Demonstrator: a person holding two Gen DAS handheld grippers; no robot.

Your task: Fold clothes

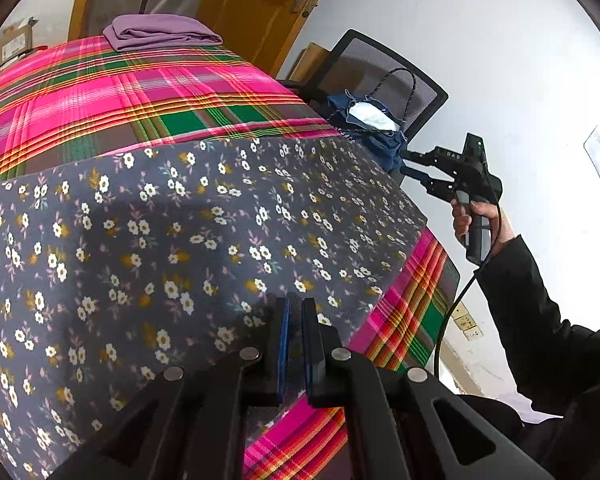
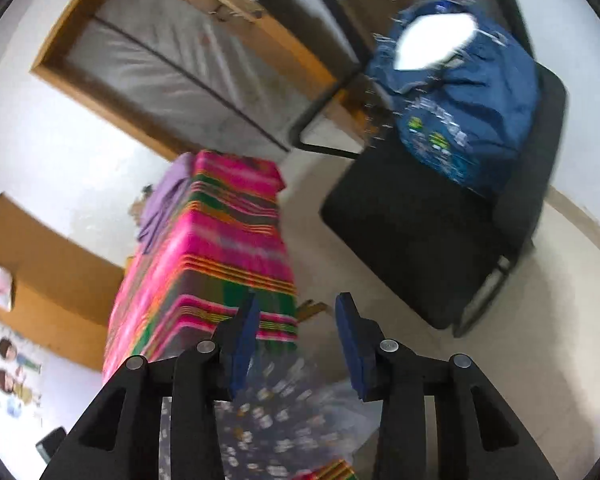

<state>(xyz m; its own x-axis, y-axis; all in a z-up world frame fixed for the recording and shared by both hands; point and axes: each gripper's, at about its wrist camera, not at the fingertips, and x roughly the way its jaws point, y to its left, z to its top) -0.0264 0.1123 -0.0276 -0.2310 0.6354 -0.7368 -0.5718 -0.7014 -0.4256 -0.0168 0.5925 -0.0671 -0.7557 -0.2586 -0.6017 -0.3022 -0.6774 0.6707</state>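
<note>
A dark grey floral cloth lies spread flat over the near part of a table with a pink plaid cover. My left gripper sits at the cloth's right-hand edge, its blue pads almost together, shut on that edge. A hand in a black sleeve holds my right gripper in the air beyond the table's right side. In the right wrist view, which is blurred, the right gripper is open with nothing between its fingers. The floral cloth lies below it.
A folded purple cloth rests at the table's far end. Right of the table is a black mesh chair carrying a blue bag. A wooden door stands behind. A cable hangs from the right gripper's handle.
</note>
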